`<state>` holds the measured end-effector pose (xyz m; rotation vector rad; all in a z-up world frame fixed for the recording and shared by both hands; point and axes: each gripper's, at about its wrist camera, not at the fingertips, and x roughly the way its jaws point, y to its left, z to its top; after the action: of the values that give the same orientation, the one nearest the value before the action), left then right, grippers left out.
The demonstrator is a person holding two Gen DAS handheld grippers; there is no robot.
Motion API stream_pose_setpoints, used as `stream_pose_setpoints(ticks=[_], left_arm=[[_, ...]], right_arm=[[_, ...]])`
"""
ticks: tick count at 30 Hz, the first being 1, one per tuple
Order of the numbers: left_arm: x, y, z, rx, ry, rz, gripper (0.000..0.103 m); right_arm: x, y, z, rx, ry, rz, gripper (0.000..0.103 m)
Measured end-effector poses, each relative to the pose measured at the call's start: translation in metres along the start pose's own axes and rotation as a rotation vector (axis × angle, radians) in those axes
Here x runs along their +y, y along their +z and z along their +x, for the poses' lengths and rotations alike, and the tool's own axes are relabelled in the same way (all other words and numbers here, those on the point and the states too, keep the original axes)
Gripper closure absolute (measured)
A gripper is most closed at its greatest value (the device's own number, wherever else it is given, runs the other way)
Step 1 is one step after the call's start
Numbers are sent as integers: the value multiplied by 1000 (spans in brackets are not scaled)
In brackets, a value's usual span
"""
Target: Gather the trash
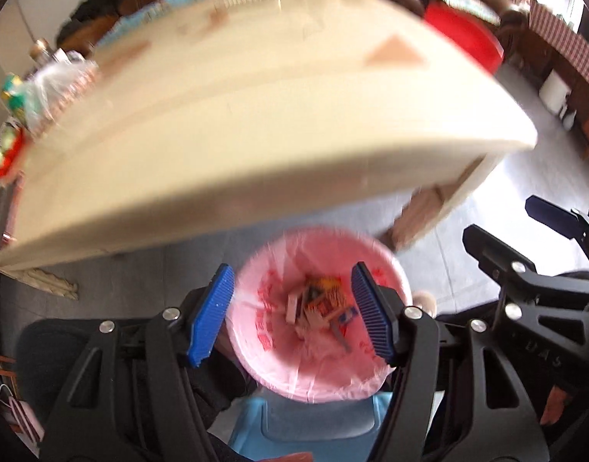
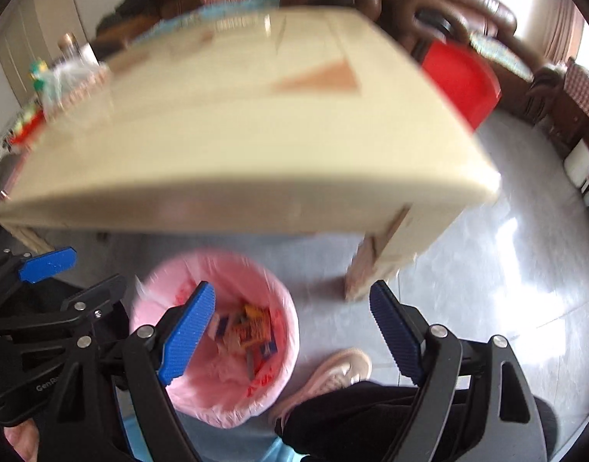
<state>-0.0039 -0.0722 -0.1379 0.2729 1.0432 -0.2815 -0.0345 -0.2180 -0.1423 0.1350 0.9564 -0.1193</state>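
hovering over the bin [image 1: 321, 315] with both tools empty, we see its pink bag [image 2: 217, 346] already holding wrappers [image 2: 250, 333] at the bottom, on the floor just in front of the table [image 1: 255, 134]. our left gripper [image 1: 292, 313] has its jaws spread wide with nothing between them, and our right gripper [image 2: 290, 337] is just as open and empty. the pictures are smeared, so a hurried swing upward could knock a tool against the table edge, which overhangs close above the bin. the two tools also sit near each other and could collide. a shoe [image 2: 329, 375] rests just beside the bin; a nudge might tip it. bags and bottles [image 1: 44, 88] crowd the table's far left, a red stool [image 2: 460, 81] stands behind.
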Motion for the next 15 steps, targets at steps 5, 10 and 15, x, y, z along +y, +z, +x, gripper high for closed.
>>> stream_pose_setpoints(ticks=[5,10,15], left_arm=[[5,11,-52,-128,31,-33,38],[13,20,-96,-224,46,-75,36],[18,19,-130,-299,55,-100,35]], right_arm=[[8,19,-60,-155,-31,-28,20],[15,33,-118,-290,-40,-21,15],[24,38,-157,-375,-30,-11,15]])
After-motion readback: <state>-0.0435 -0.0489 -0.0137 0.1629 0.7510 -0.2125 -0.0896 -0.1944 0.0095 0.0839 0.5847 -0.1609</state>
